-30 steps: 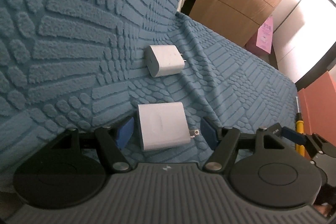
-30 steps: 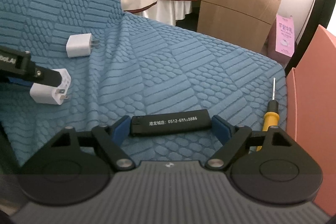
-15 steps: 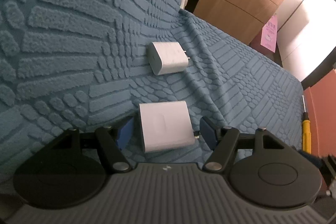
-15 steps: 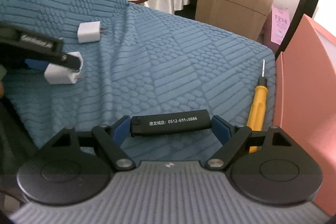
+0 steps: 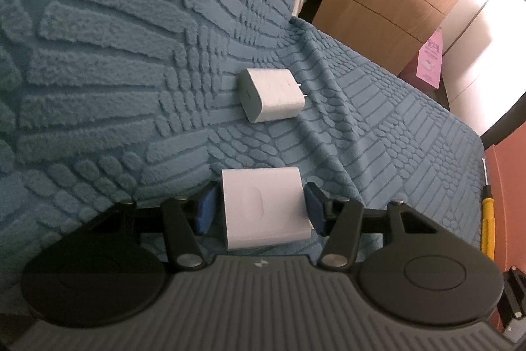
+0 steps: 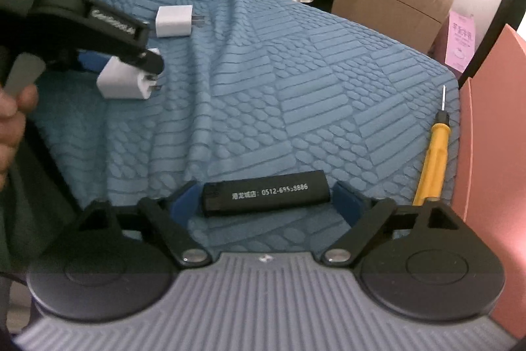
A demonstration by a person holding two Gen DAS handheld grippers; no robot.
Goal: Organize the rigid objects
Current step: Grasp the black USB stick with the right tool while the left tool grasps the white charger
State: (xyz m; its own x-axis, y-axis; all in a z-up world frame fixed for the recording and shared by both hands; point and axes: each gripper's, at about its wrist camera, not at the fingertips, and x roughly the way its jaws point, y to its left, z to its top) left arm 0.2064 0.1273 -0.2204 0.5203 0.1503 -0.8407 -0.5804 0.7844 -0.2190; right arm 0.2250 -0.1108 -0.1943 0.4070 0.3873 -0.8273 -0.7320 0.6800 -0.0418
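The blue textured fabric-covered sofa seat [image 6: 296,81] is seen from nearer than a second ago in both views, and the salmon-pink flat-sided box [image 6: 486,127] at its right edge now fills more of the right wrist view. The left gripper [image 5: 259,206] has been carried closer to the second white wall charger [image 5: 271,94], which lies flat by the backrest; its blue pads [image 5: 205,213] are pressed against the sides of the white square plug-in charger [image 5: 263,206], held clear of the seat. The right gripper [image 6: 266,198] is pinching the black oblong lighter with white print [image 6: 266,193] end to end, just above the fabric. The yellow-handled screwdriver [image 6: 432,153] lies untouched beside the pink box. Judging from this, both held items are mid-transfer: the charger toward its twin, the lighter possibly toward the screwdriver side.
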